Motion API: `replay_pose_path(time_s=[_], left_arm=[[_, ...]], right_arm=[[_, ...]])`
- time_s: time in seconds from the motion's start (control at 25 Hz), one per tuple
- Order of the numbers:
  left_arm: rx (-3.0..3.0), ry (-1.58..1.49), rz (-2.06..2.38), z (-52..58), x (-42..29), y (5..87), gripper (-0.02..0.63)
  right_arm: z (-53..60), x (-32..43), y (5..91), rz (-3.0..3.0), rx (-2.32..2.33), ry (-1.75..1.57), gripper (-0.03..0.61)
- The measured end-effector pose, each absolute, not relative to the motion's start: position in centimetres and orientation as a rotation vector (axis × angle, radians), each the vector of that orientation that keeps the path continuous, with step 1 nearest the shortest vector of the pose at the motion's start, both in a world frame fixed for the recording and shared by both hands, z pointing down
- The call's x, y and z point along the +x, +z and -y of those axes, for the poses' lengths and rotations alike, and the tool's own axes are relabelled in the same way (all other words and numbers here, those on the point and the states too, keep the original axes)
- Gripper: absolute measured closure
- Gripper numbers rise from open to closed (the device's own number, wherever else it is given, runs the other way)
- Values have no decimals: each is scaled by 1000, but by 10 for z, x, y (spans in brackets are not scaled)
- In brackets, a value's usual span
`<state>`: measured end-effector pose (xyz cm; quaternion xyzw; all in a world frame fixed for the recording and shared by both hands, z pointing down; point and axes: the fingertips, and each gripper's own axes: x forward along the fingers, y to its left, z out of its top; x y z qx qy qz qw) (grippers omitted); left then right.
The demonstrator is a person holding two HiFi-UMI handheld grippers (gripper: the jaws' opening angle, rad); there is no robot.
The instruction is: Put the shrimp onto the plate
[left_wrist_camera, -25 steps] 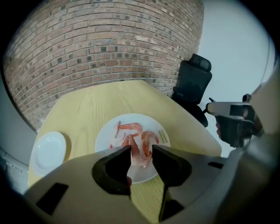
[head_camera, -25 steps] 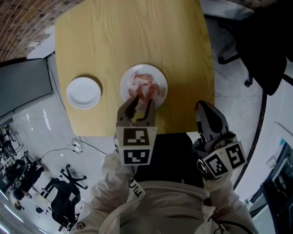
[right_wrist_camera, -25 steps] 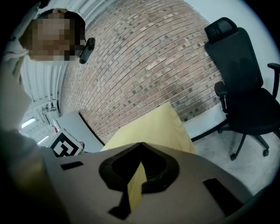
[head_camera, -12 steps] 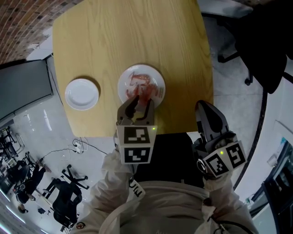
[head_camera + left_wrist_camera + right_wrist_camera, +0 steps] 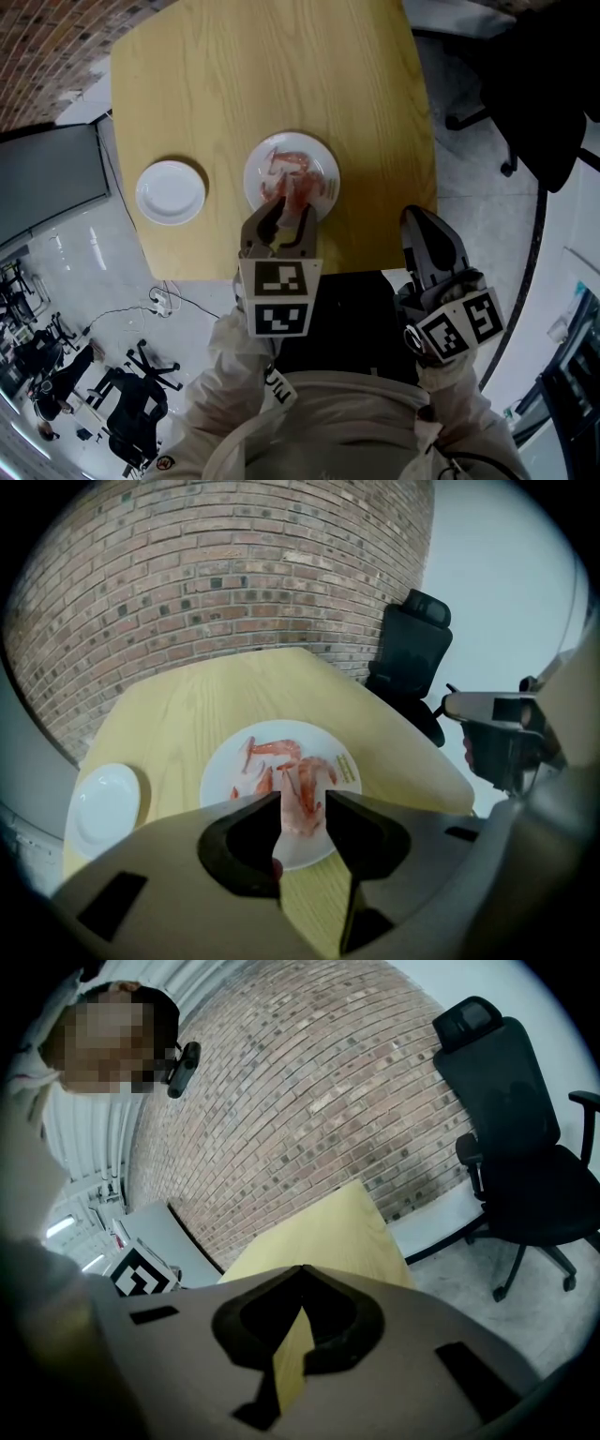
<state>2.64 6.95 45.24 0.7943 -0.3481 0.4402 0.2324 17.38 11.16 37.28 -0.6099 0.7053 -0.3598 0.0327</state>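
Item 1: left hand-held gripper (image 5: 286,208), poised above the near rim of the large plate (image 5: 220,785). Jaws set narrow, pads pressing both sides of one shrimp (image 5: 302,810) (pink, hanging lengthwise in the gap, lifted clear of the plate).
Item 2: large plate, white, near the middle of the surface (image 5: 281,66), carrying several loose shrimp (image 5: 272,747).
Item 3: small plate (image 5: 171,191), white, bare, to the left of the large plate and well apart from it, near the surface's left edge.
Item 4: right hand-held gripper (image 5: 412,217), held off the near right corner of the surface, jaws together with nothing between them.
Item 5: surroundings: brick wall (image 5: 234,564) and black office chair (image 5: 511,1110) beyond the surface.
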Motion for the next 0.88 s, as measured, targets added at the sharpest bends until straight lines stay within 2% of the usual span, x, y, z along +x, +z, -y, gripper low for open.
replay_pose_path(time_s=[0.48,0.88], left_arm=[[2241,1101,985,-60,7,401,470],[2373,913,1090,-31,-28,297,521]], right_arm=[[-97,147,327,-2236,-1858,-1024,554],[-64,113,230,-2333,-1858,-830,554]])
